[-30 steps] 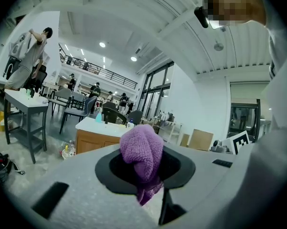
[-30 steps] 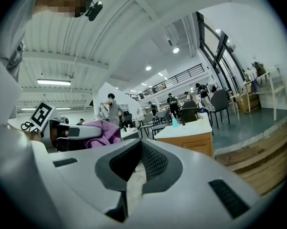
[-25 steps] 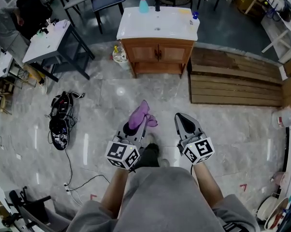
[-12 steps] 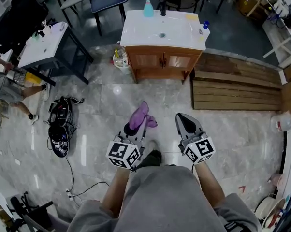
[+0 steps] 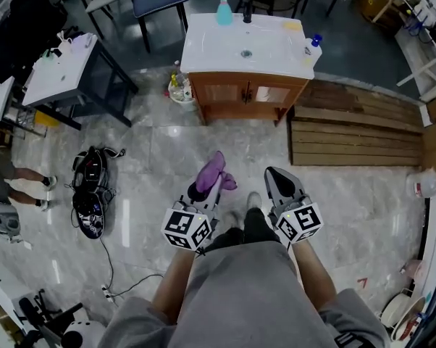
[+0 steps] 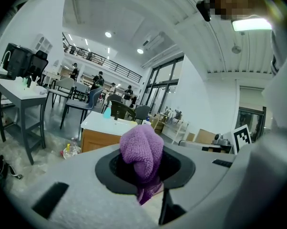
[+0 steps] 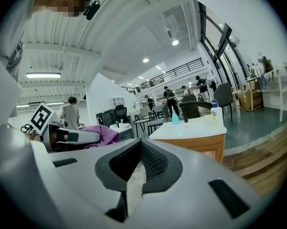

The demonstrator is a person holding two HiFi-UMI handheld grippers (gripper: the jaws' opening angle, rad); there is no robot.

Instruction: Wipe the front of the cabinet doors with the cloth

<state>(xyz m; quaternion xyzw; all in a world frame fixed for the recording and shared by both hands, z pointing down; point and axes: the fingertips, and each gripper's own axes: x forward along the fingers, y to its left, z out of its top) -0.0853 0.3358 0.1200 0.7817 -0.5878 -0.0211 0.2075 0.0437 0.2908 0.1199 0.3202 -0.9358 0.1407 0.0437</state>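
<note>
Heads up before you close in. Your left tool (image 5: 206, 193) is clamped on the purple cloth (image 6: 142, 149), with a fat wad bulging out past the jaws and a bit hanging under. Your right tool (image 5: 276, 180) is pinched closed with nothing in it. The cabinet doors (image 5: 243, 94) are far ahead of you across the marble floor, well apart from both tools, so no wiping has started as far as I can judge.

Stuff that could bite you:
- The cloth is only held by a bunch. Dragging it hard over the wood could tug it out of the jaws, and then you'd be scraping bare tool on the door.
- The dark handles (image 5: 242, 96) where the doors meet look like a snag point for the loose tail.
- The bottles (image 5: 177, 85) on the floor just left of the cabinet could get knocked on a wide left stroke.
- The wooden platform (image 5: 348, 133) on the right has an edge to trip on if you drift that way.
- The cable (image 5: 120, 270) trails near your left side.
</note>
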